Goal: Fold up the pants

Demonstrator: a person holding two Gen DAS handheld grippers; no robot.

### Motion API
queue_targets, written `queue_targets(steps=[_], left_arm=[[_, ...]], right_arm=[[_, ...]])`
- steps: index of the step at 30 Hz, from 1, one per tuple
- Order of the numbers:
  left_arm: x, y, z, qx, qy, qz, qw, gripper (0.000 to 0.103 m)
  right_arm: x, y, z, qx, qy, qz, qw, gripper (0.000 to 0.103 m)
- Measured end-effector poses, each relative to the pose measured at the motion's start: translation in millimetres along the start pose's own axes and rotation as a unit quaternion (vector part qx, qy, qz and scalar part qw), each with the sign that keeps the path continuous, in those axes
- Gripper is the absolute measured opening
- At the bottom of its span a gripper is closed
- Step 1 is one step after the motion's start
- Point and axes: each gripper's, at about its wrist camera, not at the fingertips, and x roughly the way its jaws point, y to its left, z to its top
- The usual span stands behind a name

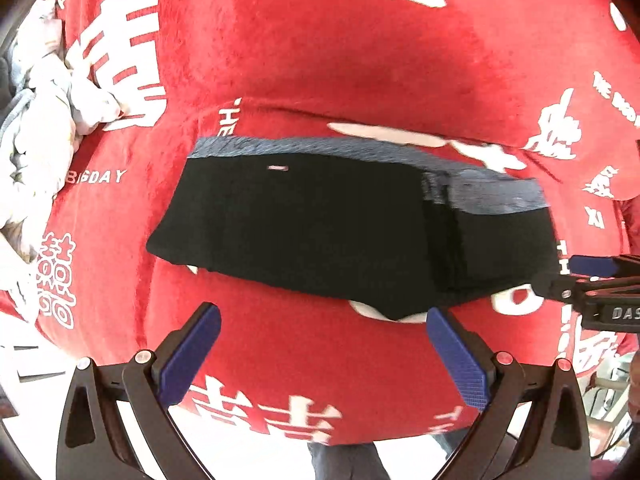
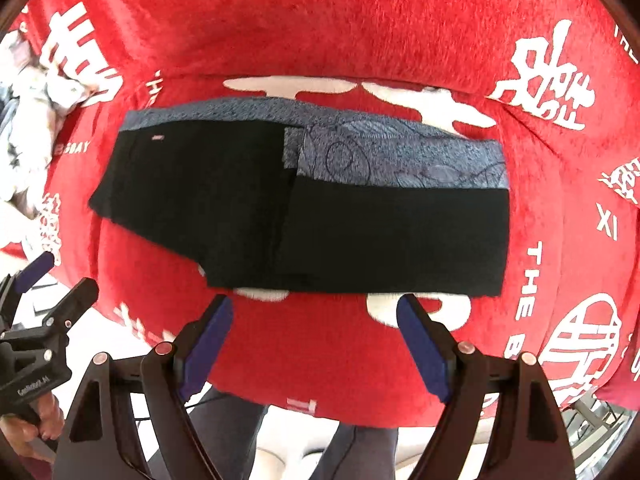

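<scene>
**Above the folded pants, both hands empty**

Between my blue-padded fingers nothing is caught: my right gripper point(image 2: 316, 316) hangs with its jaws spread wide over bare cloth, and my left gripper point(image 1: 324, 328) is spread just the same, pointing down and gripping nothing.

Just beyond both sets of fingertips lie the black pants with the grey patterned waistband point(image 2: 304, 216), a compact, roughly rectangular packet resting flat on the red plush blanket with white printed characters point(image 2: 320, 32). One layer is laid over the other, its edge running across the middle of the packet, and the waistband lines the far side. The near hem sits close to my right gripper's pads without touching them.

I judge the folding to be essentially finished: no leg trails loose, and the edges look fairly square. What may remain is at most a tidy-up of the slanted left corner.

Off to the far left sits a crumpled pale garment point(image 1: 44, 120), well apart from the pants.
</scene>
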Motion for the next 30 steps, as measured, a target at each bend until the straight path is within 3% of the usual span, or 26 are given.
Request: queue_targets(steps=[6, 10, 15, 18, 23, 30], left_arm=[[-53.1, -14.0, -21.4, 0.002, -0.032, -0.009, 0.9994, 0.103], [-73.4, 0.0, -37.4, -0.01, -0.045, 0.005, 0.9989, 0.103], [-78.3, 8.7, -47.8, -0.041, -0.04, 0.014, 0.9982, 0.103], [-78.9, 2.6, -48.0, -0.03, -0.043, 0.015, 0.9985, 0.103], [-77.9, -0.4, -46.1, -0.012, -0.045, 0.033, 0.9984, 0.103], [-48.8, 41.4, -48.9, -0.077, -0.002, 0.03, 0.9965, 0.103]], right_arm=[[-9.1, -8.0, -17.3, -0.01, 0.037, -0.004, 0.999, 0.086], [2.1, -15.3, -18.8, 0.029, 0.076, 0.008, 0.997, 0.086], [14.2, -25.0, -5.3, 0.106, 0.087, 0.009, 0.991, 0.086], [18.7, -25.2, 8.6, 0.138, 0.089, 0.002, 0.986, 0.086], [32.0, -9.4, 30.1, 0.126, 0.107, 0.004, 0.986, 0.086], [58.5, 19.8, 44.7, 0.123, 0.134, 0.073, 0.981, 0.086]])
